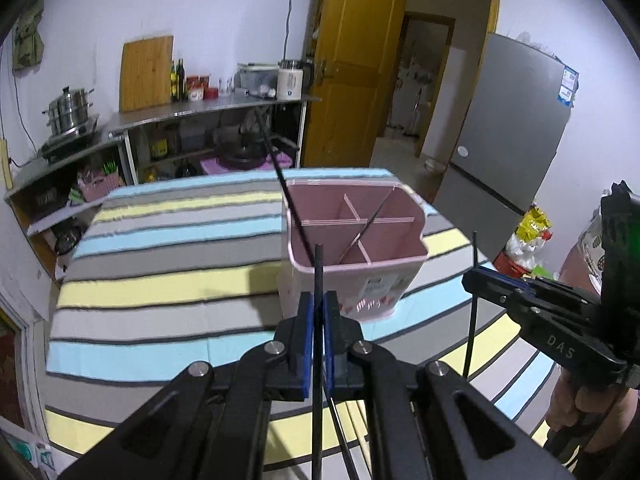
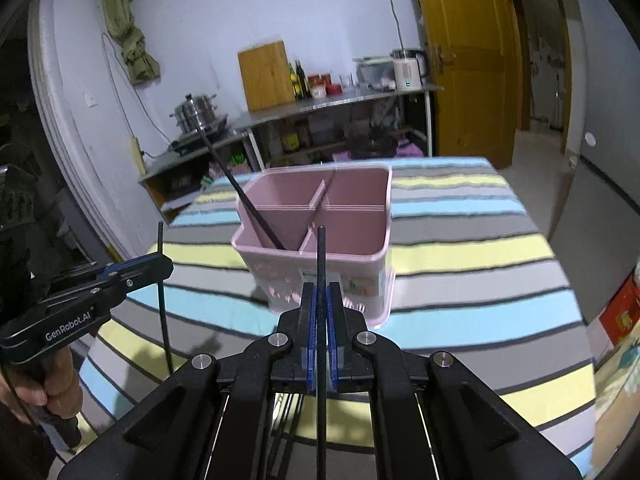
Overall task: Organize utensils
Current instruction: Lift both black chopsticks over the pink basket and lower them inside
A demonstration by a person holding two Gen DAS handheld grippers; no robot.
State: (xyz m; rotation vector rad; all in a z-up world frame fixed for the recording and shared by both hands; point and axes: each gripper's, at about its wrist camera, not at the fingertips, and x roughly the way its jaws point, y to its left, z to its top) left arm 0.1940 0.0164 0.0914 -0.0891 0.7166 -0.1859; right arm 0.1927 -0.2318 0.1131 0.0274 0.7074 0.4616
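Note:
A pink utensil holder (image 1: 352, 276) with several compartments stands on the striped table; it also shows in the right wrist view (image 2: 320, 240). One black chopstick (image 1: 288, 196) leans in its left compartment, seen also in the right wrist view (image 2: 240, 196). My left gripper (image 1: 319, 300) is shut on an upright black chopstick (image 1: 318, 272), just in front of the holder. My right gripper (image 2: 321, 292) is shut on another upright black chopstick (image 2: 321, 256), also just in front of the holder. Each gripper shows in the other's view, the right one (image 1: 476, 276) and the left one (image 2: 160, 260).
The table carries a striped cloth (image 1: 168, 248) in blue, yellow and grey. Behind it stand a steel counter (image 1: 208, 108) with a cutting board, bottles and a pot, a wooden door (image 1: 352, 64) and a grey fridge (image 1: 508, 128).

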